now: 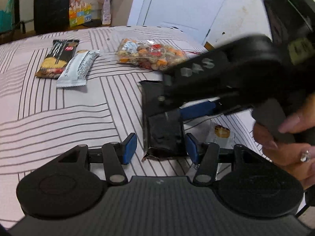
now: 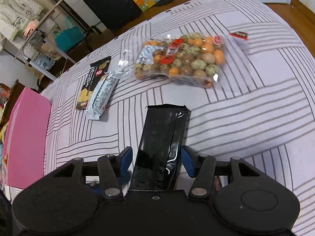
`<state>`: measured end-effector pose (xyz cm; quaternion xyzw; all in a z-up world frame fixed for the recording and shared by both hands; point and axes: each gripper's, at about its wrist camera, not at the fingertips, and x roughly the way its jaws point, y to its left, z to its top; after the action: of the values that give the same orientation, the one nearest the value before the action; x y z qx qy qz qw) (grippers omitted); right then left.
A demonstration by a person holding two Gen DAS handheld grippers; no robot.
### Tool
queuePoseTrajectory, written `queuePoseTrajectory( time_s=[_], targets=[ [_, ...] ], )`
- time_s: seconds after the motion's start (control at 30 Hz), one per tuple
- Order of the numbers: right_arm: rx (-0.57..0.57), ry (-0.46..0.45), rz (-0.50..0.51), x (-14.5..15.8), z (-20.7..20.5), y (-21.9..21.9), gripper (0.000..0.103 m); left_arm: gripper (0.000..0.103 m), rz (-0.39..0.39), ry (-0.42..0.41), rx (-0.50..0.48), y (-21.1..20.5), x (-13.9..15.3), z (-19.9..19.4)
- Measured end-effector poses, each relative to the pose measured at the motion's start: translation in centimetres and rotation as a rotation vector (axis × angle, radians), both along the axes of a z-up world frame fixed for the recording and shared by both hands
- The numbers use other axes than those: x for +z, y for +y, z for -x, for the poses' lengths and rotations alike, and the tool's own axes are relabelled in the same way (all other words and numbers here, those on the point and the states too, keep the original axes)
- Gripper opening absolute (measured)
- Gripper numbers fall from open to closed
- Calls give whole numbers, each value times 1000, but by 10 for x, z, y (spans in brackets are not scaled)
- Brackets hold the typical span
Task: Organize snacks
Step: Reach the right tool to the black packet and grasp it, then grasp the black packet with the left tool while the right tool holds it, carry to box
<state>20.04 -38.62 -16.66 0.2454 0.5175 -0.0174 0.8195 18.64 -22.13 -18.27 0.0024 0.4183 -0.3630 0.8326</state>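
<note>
A black snack pack (image 2: 161, 145) lies lengthwise between the blue pads of my right gripper (image 2: 156, 161); the jaws stand a little wider than the pack and do not press it. In the left wrist view the same black pack (image 1: 163, 131) sits between my left gripper's (image 1: 160, 148) open pads, with the right gripper (image 1: 196, 90) reaching over it from the right. A black cracker pack (image 2: 94, 82) and a white bar (image 2: 102, 98) lie together at the left. A clear bag of mixed round snacks (image 2: 181, 59) lies further back.
A pink box (image 2: 25, 137) stands open at the bed's left edge. A small red-black sachet (image 2: 239, 34) lies far right. A white pastry packet (image 1: 221, 133) lies under the right gripper. A black suitcase (image 2: 112, 4) and a teal bag (image 2: 68, 37) stand beyond the striped bed (image 2: 256, 102).
</note>
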Motion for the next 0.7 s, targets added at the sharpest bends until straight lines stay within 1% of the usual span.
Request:
queuePoseTrajectory(
  time_s=[0.1, 0.2, 0.3, 0.33, 0.37, 0.43, 0.47, 0.53, 0.57, 0.7],
  targets=[
    [31, 4, 49, -1, -4, 9, 65, 54, -32, -35, -15, -7, -2, 4],
    [60, 11, 85, -1, -6, 15, 65, 54, -47, -61, -5, -12, -4, 6],
    [82, 8, 97, -2, -6, 16, 67, 55, -86, -102, -2, -20, -6, 10],
    [93, 7, 107, -2, -6, 16, 66, 56, -97, -112, 1, -22, -7, 11],
    [95, 9, 117, -2, -5, 17, 63, 56, -94, -113, 5, -22, -8, 11],
    [149, 9, 163, 0, -5, 22, 60, 57, -86, -110, 13, -22, -7, 12],
    [146, 7, 163, 1, -5, 22, 58, 57, -86, -109, 13, -22, -7, 11],
    [143, 0, 142, 1, -3, 20, 57, 51, -87, -100, 1, -22, -5, 10],
    [147, -4, 137, 2, -3, 21, 57, 50, -85, -92, 1, -20, -3, 10],
    [139, -18, 103, 6, 2, 23, 56, 50, -84, -74, -6, -13, 5, 9]
  ],
)
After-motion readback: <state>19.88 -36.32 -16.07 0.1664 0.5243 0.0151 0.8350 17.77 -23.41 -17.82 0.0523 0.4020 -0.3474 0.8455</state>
